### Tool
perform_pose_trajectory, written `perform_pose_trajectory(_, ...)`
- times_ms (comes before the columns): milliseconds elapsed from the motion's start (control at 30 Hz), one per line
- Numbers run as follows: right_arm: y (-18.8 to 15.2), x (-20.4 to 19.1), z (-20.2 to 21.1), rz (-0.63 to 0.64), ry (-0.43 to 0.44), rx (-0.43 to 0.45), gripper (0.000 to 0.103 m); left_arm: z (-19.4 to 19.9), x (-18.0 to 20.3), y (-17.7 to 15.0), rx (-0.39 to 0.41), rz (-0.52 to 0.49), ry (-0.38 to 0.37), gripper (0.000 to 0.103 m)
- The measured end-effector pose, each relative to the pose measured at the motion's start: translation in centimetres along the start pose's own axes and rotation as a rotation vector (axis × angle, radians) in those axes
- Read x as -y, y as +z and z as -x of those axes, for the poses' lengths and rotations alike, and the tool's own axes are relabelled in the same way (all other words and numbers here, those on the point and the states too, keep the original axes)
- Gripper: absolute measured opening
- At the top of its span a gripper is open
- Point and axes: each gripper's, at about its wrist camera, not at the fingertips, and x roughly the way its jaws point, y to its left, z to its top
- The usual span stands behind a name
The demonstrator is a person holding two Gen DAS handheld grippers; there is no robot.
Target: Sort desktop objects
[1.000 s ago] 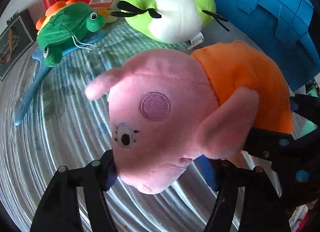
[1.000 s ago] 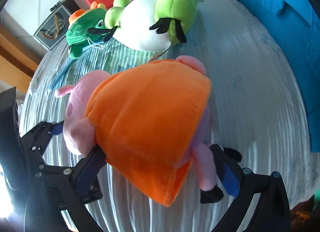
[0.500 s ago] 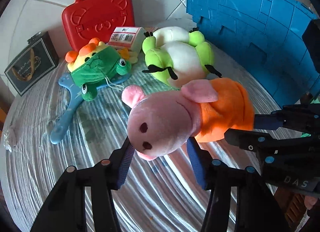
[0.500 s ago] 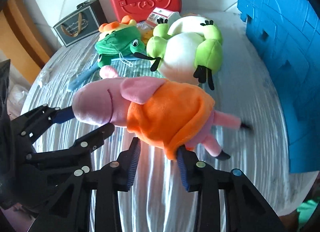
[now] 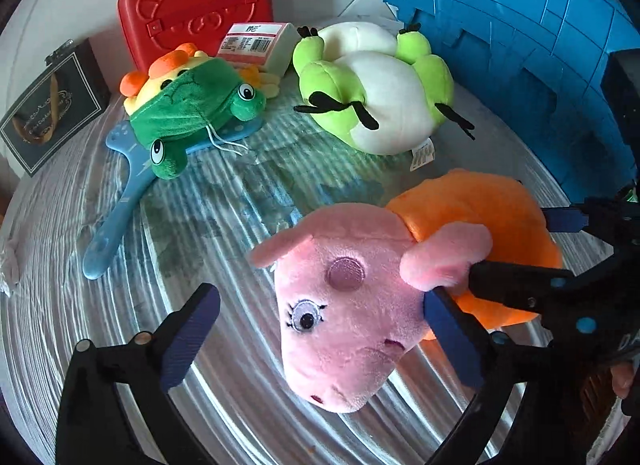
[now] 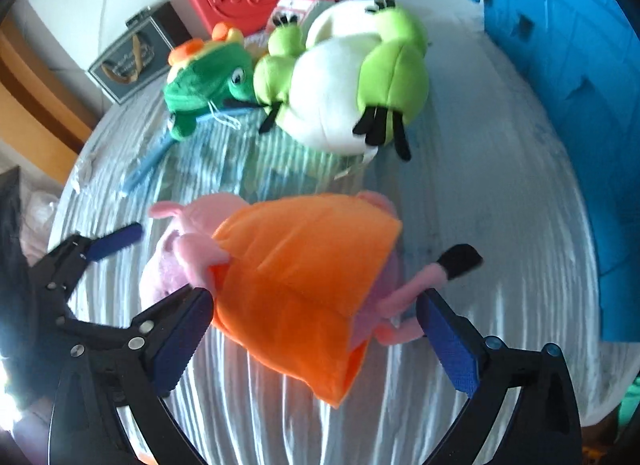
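Both my jaws are opening, wide now. Left gripper [image 5: 320, 341]: pig plush [image 5: 352, 305] head sits between the jaws, right pad just touching its cheek, left pad well clear. No grip. Right gripper [image 6: 316, 341]: the pig's orange dress and pink legs lie between the pads, neither pressing. Pig released, lying on the striped table [image 5: 240, 405], near edge.

Risk, as I judge it: the left right-hand pad sits under the pig's ear, so pulling away could snag the fabric and drag the toy. The two grippers are close together at the pig's middle, so they could knock each other.

Beyond: green-and-white plush [image 5: 380, 101] and frog plush [image 5: 192, 113] on a blue paddle [image 5: 116, 221], then a small carton [image 5: 256, 43], red case [image 5: 196, 1], dark box [image 5: 48, 109], blue crate [image 5: 520, 45] at right.

Half a second ago both jaws were narrow, pinching the pig; now both are spread and it is let go
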Motion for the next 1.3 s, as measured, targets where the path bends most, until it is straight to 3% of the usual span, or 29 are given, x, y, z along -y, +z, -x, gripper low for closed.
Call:
perform_pose_trajectory(200, -0.9, 2.5, -2.9, -0.121, 0.13, -0.027, 0.103, -1.1, -1.4, -0.9, -0.016, 0.062, -0.116, 0.103)
perform_pose_trajectory(333, -1.7, 2.0, -3.0, -0.1, 0.128, -0.021, 0.103, -1.1, -0.7, -1.5, -0.007, 0.029, -0.093, 0.1)
perform_pose_trajectory(367, -1.8, 1.5, -2.8, -0.077, 0.108, -0.012, 0.094, -1.0, -0.4, -1.4, 0.001, 0.023, -0.105, 0.082)
perform_pose_trajectory(400, -1.8, 0.8, -2.5, -0.048, 0.103, 0.006, 0.083, -0.7, 0.1, -1.4, 0.003, 0.018, -0.131, 0.07)
perform_pose_trajectory(567, -1.8, -1.1, -0.1, 0.005, 0.002, 0.08, 0.075, 1.2, 0.9, -1.1, 0.045, 0.008, -0.097, 0.059)
perform_pose_trajectory(667, -1.7, -1.9, 2.1, 0.032, -0.003, 0.117, 0.07, 3.6, 1.4, -0.1, 0.073, -0.019, -0.094, 0.023)
perform_pose_trajectory(700, -1.5, -2.4, 3.1, 0.047, 0.011, 0.132, 0.065, 4.3, 1.6, 0.5, 0.08, -0.024, -0.073, 0.022)
perform_pose_trajectory(767, -1.0, -3.1, 4.9, 0.072, 0.009, 0.16, 0.064, 5.1, 2.0, 1.5, 0.089, -0.042, -0.043, 0.022)
perform_pose_trajectory(867, -0.1, -3.3, 5.5, 0.064, -0.027, 0.132, 0.06, 6.0, 1.3, 1.8, 0.079, -0.012, -0.027, 0.024)
perform_pose_trajectory(933, -0.3, -2.7, 5.2, 0.051, -0.042, 0.106, 0.06, 6.0, 0.4, 1.2, 0.05, 0.021, -0.043, 0.044)
perform_pose_trajectory(1000, -0.7, -2.0, 4.4, 0.018, -0.057, 0.068, 0.069, 5.7, 0.1, 0.4, 0.035, 0.029, -0.065, 0.078)
perform_pose_trajectory(1033, -1.0, -1.5, 4.0, -0.004, -0.061, 0.056, 0.073, 5.5, 0.2, 0.1, 0.031, 0.026, -0.067, 0.081)
perform_pose_trajectory(1100, -1.6, -0.2, 3.1, -0.043, -0.063, 0.019, 0.098, 5.1, 0.6, -0.6, 0.023, 0.02, -0.07, 0.082)
perform_pose_trajectory(1300, -2.2, 1.6, 1.9, -0.072, -0.017, 0.0, 0.103, 0.0, 2.4, -1.7, -0.113, -0.041, -0.025, 0.086)
